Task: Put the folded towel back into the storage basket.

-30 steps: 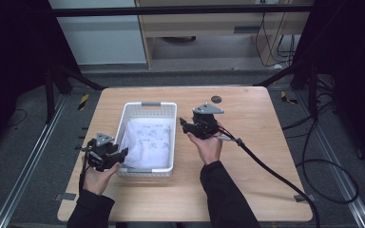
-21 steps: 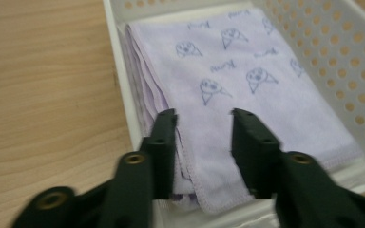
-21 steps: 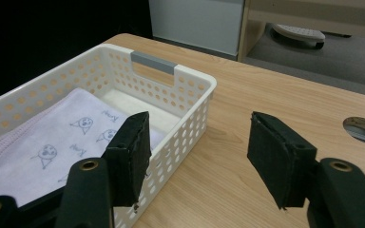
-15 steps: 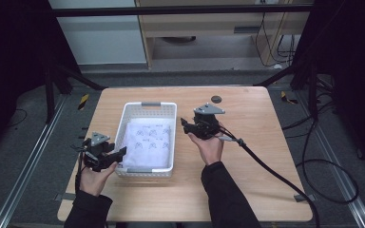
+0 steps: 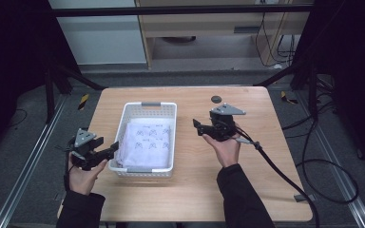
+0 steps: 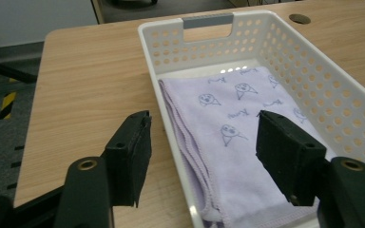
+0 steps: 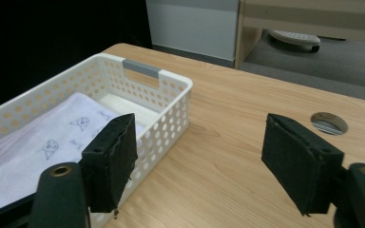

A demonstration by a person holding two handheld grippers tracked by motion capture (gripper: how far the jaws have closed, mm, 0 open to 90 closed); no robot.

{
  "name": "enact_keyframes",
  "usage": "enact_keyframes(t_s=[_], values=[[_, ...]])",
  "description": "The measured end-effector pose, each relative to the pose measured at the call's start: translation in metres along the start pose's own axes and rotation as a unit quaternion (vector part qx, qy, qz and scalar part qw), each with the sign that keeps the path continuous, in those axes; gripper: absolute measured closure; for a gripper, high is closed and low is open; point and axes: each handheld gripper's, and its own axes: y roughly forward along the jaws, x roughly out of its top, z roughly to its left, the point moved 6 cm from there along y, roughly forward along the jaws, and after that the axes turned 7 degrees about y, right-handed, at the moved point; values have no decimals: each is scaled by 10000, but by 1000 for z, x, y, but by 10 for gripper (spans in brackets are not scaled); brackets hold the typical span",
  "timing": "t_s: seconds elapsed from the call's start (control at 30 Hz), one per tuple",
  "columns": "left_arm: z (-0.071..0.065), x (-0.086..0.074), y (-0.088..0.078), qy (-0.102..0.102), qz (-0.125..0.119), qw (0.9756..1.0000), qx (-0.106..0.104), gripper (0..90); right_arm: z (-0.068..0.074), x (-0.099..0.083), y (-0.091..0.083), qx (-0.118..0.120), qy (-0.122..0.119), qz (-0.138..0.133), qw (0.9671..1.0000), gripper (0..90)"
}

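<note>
A white perforated basket stands on the wooden table with a folded lilac cloth lying flat in it. My left gripper is off the basket's left side, its tips close to the wall. Its jaws have just been opening and stand open. In the left gripper view the left gripper frames the basket wall and the cloth's edge without touching them. My right gripper is to the right of the basket. Its jaws have also just been opening, and the right gripper has nothing between them.
A round cable hole sits in the tabletop behind the right gripper. A black cable trails from that gripper over the table's right front. Dark stands and floor rails surround the table. A wooden cabinet stands beyond it.
Both grippers have drawn back from the basket, the left to the left and the right to the right. Both pairs of jaws stand wider than before.
</note>
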Motion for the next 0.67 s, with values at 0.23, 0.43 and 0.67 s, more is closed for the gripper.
enact_keyframes(t_s=[0.23,0.43,0.67], values=[[15,-10,-1,108,-37,9998,177,317,-30,-15,-26,10,87,86,9999,203],[25,-20,-2,28,-56,9998,205,300,-59,-39,-52,3,227,65,9997,169],[32,-33,-6,53,-98,9996,260,302,-87,-71,-77,-91,341,101,9993,163]])
